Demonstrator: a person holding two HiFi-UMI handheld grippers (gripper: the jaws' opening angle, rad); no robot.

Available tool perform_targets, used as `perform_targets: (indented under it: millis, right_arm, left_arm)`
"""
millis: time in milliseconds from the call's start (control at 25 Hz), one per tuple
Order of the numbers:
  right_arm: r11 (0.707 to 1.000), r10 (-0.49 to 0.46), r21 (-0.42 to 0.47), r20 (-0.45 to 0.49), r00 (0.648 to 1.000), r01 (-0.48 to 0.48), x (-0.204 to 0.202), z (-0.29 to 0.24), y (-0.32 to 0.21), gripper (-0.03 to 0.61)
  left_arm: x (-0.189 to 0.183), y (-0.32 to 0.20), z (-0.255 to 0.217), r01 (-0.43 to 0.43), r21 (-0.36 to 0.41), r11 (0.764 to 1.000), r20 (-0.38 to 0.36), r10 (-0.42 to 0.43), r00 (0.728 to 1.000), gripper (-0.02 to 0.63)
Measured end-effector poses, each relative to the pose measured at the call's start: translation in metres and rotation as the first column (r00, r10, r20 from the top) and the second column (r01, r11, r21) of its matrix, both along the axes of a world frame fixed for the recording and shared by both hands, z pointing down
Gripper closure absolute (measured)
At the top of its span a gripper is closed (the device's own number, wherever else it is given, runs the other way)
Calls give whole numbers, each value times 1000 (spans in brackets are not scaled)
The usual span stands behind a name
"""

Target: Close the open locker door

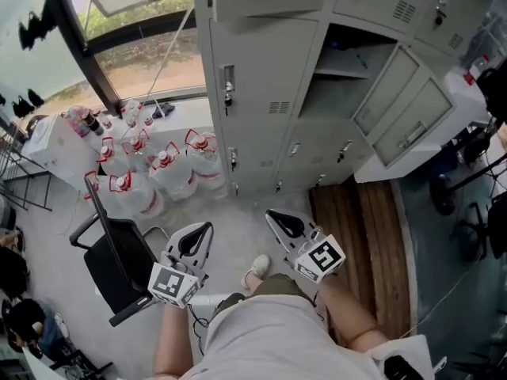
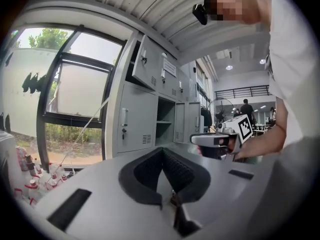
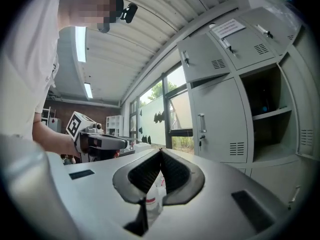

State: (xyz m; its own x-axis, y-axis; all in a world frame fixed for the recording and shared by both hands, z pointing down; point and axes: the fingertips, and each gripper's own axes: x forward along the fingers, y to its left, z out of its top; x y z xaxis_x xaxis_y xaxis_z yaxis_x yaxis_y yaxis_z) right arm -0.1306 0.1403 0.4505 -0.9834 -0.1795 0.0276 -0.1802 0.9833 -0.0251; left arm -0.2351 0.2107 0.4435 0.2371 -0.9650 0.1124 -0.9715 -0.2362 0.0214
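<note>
Left tongs, right tongs shut; floor probably concrete; locker door open.

Grey locker door, red-capped clear jugs, black chair.

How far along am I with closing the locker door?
Nothing is done yet: the locker door stands swung wide from its open compartment. In hand: nothing; the left gripper and right gripper are shut, empty, and short of the lockers. Left: reach the door and push it closed.
</note>
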Motion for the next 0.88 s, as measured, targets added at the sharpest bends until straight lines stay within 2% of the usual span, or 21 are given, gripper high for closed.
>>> perform_targets:
  millis: [200, 360, 480, 640, 880]
  right_arm:
    - [996, 89, -29, 42, 995, -88, 7, -9, -77, 569]
    - [986, 167, -38, 61, 984, -164, 33, -14, -129, 569]
    - [969, 247, -38, 59, 967, -246, 58, -16, -158, 569]
    - [928, 371, -47, 52, 927, -369, 98, -15, -184, 569]
    - [840, 541, -58, 26, 840, -539, 150, -8, -210, 569]
  left_arm:
    - [2, -95, -8, -85, -8, 996, 9, 85, 996, 614]
    - [29, -153, -9, -178, -14, 984, 34, 179, 983, 612]
    - [51, -187, -9, -247, -23, 969, 22, 248, 969, 612]
    - [82, -223, -3, -355, -39, 934, 7, 356, 935, 612]
    - [117, -267, 2, -491, -35, 871, -24, 490, 871, 612]
